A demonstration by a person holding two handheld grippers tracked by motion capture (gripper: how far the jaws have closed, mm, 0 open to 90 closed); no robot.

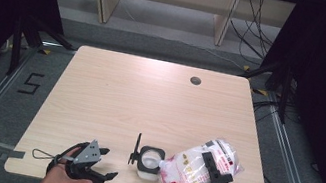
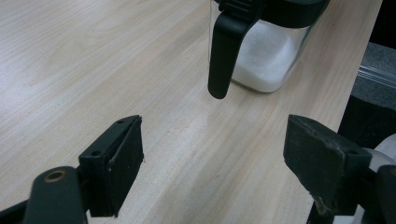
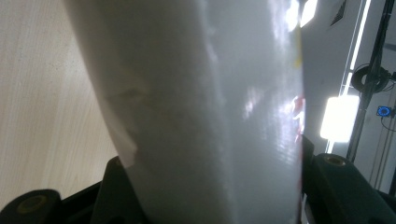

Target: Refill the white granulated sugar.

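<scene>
A clear square jar [image 1: 149,162] with a black rim stands near the table's front edge, part full of white grains, its black flip lid [image 1: 135,148] swung open to the left. My right gripper [image 1: 213,170] is shut on a plastic bag [image 1: 192,170] of white grains with red print, tilted so its lower corner reaches over the jar's mouth. In the right gripper view the bag [image 3: 210,116] sits between both jaws of the gripper [image 3: 210,186]. My left gripper [image 1: 107,164] rests open left of the jar. In its own view this gripper [image 2: 215,140] faces the jar [image 2: 268,56] and the hanging lid [image 2: 224,51].
The light wooden table [image 1: 139,97] has a round cable hole [image 1: 195,80] at its far right. Grey floor with a "5" mark [image 1: 30,83] lies to the left, black stands and cables to both sides, and another desk's legs stand behind.
</scene>
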